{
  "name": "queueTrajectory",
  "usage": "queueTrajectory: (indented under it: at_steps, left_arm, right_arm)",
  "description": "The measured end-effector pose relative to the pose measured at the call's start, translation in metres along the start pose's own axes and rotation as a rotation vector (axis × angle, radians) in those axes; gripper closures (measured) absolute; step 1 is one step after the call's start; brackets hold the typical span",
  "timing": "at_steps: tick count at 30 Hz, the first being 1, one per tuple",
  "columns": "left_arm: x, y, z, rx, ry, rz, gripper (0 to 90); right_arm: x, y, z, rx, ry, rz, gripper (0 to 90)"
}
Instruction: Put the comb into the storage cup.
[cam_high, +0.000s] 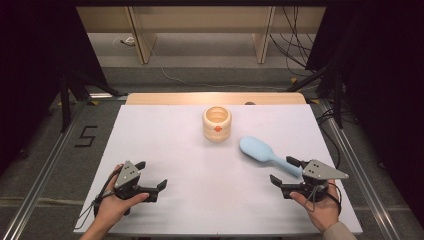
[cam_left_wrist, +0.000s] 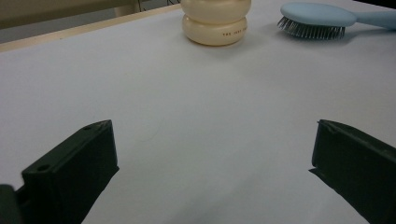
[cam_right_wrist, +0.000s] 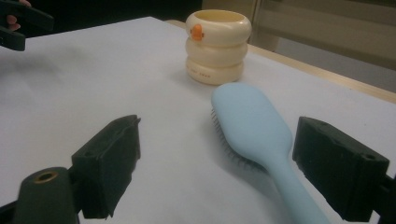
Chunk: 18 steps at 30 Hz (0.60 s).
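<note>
A light blue hairbrush (cam_high: 257, 149) lies bristles down on the white table (cam_high: 200, 200), right of centre, with its handle pointing toward the near right. My right gripper (cam_high: 281, 169) is open at the handle's end. In the right gripper view the hairbrush (cam_right_wrist: 250, 119) runs between the wide jaws of the right gripper (cam_right_wrist: 219, 126), and neither pad presses on it. A cream ringed cup (cam_high: 217, 123) with an orange mark stands upright at the table's far middle. My left gripper (cam_high: 152, 174) rests open at the near left, with bare table between its jaws.
The left gripper view looks past the left gripper (cam_left_wrist: 212, 130) to the cup (cam_left_wrist: 215, 23) and the hairbrush (cam_left_wrist: 317, 16) far ahead. A wooden strip (cam_high: 215, 98) borders the table's far edge. Dark stands and cables flank both sides. The other gripper (cam_right_wrist: 18, 23) sits far off across the table.
</note>
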<state>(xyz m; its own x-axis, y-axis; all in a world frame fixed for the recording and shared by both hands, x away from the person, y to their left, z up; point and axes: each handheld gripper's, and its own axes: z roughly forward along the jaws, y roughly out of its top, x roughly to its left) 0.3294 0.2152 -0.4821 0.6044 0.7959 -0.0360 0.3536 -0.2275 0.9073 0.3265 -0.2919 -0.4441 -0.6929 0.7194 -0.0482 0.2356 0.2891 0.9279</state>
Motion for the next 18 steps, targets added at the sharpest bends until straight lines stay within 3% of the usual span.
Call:
queueTrajectory:
  at_steps: [8,11,17,18]
  left_arm:
    - [0.0,0.0,-0.001,0.001,0.005,0.003,0.0]
    - [0.001,0.0,0.0,-0.001,0.007,0.003,0.0]
    - [0.001,0.0,0.0,-0.003,0.012,0.001,0.0]
    - [0.001,0.0,0.001,-0.004,0.012,0.001,0.0]
  right_arm:
    - [-0.002,0.0,0.0,0.003,-0.016,0.014,16.1]
    - [-0.005,0.004,0.001,0.009,-0.06,0.012,17.3]
    - [-0.024,0.019,0.004,0.042,-0.16,0.004,42.0]
    - [-0.028,0.02,0.006,0.053,-0.184,-0.001,50.3]
